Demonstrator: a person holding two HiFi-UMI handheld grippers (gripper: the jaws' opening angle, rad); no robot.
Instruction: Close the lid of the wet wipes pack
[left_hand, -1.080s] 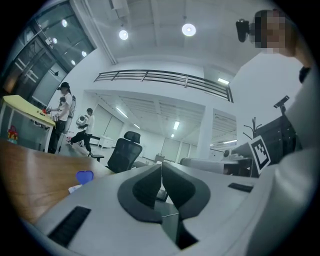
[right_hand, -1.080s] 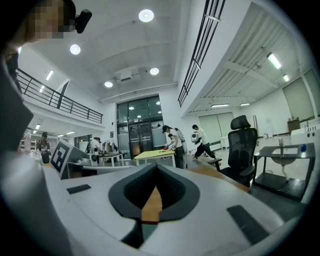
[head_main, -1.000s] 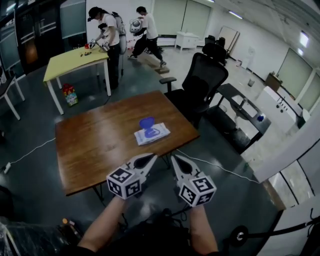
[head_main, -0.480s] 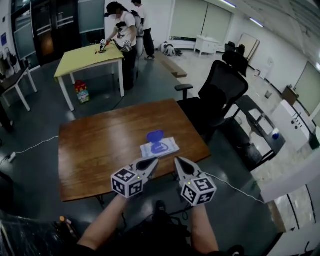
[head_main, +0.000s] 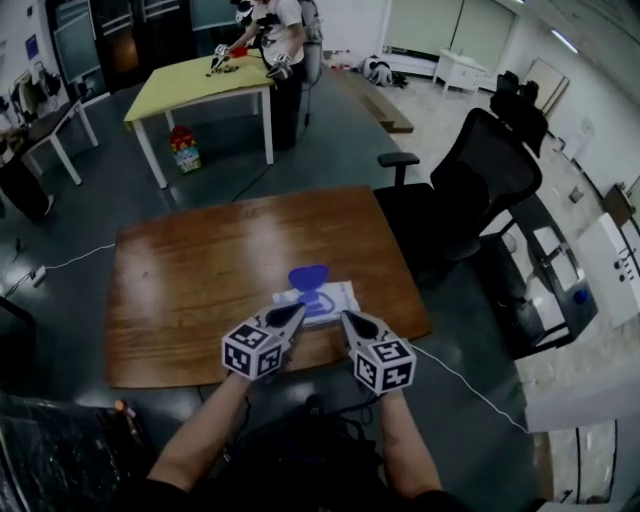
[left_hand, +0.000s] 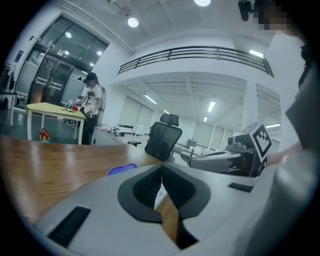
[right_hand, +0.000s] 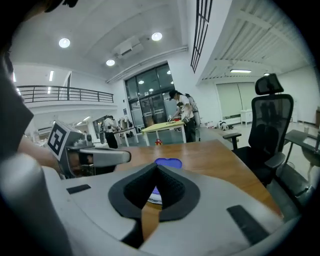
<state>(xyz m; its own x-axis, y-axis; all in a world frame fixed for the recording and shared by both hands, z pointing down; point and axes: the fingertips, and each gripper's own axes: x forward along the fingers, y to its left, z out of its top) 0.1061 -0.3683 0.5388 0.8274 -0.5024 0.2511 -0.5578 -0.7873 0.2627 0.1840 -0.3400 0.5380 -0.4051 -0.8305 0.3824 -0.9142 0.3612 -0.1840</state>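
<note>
bench (head_main: 190, 290): brown wood top, bare apart from the task item. left hand-held gripper (head_main: 296, 312) and right hand-held gripper (head_main: 347, 317): both have jaws pressed together with nothing between them, and sit side by side over the bench's 6 o'clock edge, tips just short of the pack. wet wipes pack (head_main: 338, 297): flat on the bench at about 5 o'clock from its centre, close to the near edge. lid (head_main: 308, 274): blue flap, open, laid back at the pack's 12 o'clock side. risk assessment: the pack looks light and unanchored, so a push on the lid toward 6 o'clock may slide the whole pack to the edge rather than fold the hinge; bracing it with one gripper is advisable. narrow closed tips may slip off the flap, and a lid not pressed home is likely to spring open.
</note>
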